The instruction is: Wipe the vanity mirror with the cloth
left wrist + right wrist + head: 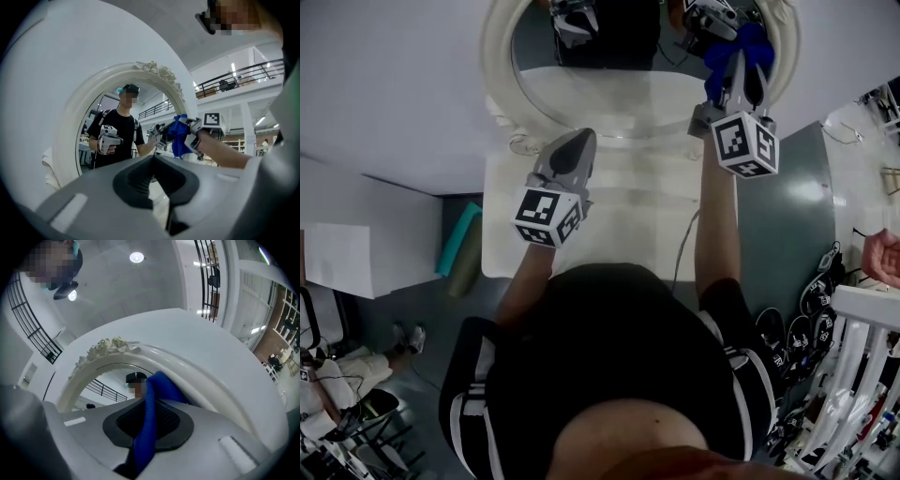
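The vanity mirror [609, 89] is oval, in a white carved frame [497, 75], and stands at the back of a white table. My right gripper [741, 64] is shut on a blue cloth [752, 42] and holds it at the mirror's right side, close to the frame. The right gripper view shows the cloth [149, 427] running between the jaws, with the frame [108, 350] just beyond. My left gripper [578, 141] hovers over the tabletop before the mirror, jaws together and holding nothing. In the left gripper view, the mirror glass [117, 136] reflects the person, and the cloth [178, 136] hangs to the right.
The white vanity table [609, 216] has a thin cable [684, 248] hanging off its front. A teal roll [459, 239] and a white box [337, 258] lie to the left on the floor. Shoes [811, 309], a white rack [862, 347] and another person's hand [881, 258] are at the right.
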